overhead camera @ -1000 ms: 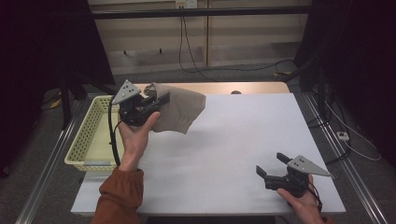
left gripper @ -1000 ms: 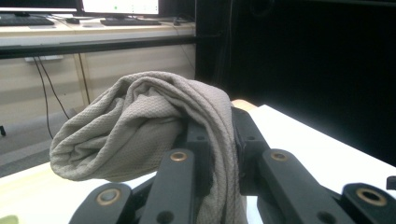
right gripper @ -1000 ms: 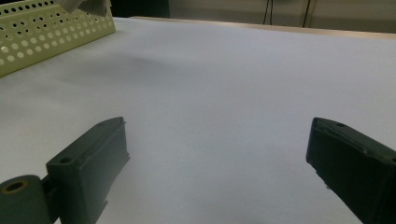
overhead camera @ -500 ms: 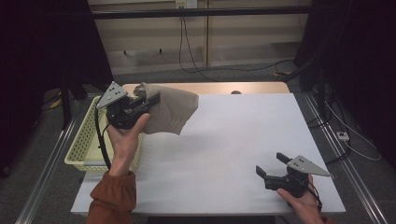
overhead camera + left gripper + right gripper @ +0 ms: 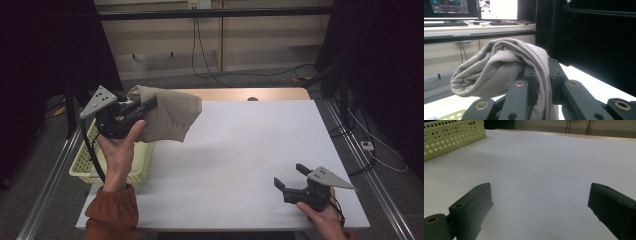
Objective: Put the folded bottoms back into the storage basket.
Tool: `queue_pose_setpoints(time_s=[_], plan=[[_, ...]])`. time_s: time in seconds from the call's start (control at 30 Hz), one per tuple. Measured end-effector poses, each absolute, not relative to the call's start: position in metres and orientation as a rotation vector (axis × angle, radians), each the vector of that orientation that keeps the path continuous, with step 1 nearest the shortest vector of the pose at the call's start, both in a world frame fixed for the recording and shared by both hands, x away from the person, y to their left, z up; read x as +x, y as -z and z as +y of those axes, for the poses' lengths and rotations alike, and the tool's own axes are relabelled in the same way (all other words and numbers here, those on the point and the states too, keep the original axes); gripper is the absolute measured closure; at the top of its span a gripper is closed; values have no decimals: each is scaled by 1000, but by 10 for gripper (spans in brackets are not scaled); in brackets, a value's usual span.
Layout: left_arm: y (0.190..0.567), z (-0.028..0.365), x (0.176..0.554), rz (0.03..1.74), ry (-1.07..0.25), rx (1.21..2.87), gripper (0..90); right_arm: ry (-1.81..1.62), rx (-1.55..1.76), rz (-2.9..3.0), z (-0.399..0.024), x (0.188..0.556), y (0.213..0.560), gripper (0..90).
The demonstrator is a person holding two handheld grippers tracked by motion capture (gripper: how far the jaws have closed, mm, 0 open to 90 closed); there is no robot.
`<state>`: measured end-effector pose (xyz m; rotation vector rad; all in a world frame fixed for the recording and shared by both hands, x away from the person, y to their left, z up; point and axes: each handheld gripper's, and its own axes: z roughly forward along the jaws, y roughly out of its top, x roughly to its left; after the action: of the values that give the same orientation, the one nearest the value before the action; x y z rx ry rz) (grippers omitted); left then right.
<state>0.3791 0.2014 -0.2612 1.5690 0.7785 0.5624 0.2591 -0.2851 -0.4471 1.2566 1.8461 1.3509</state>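
High view, cloth (image 5: 167,117) over basket (image 5: 82,167) edge, table (image 5: 250,145) bare

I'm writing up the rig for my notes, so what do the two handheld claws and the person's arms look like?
Both are black, blocky tools with two flat-sided jaws, brass-coloured pivot pins and screw holes. The left claw carries a grey three-cornered plate with small holes, and a black cable trails down from it. The right claw has the same grey plate. The left forearm wears a rust-orange sleeve with a ribbed cuff.
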Motion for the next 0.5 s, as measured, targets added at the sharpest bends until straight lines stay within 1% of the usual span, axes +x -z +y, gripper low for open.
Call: queue_pose_setpoints(time_s=[0.23,0.5], plan=[[257,220,374,803,-572,1532,803,-1352,1257,1845,-284,259,447,49],[250,236,365,813,-598,1535,803,-1350,1259,1843,-285,260,448,49]])
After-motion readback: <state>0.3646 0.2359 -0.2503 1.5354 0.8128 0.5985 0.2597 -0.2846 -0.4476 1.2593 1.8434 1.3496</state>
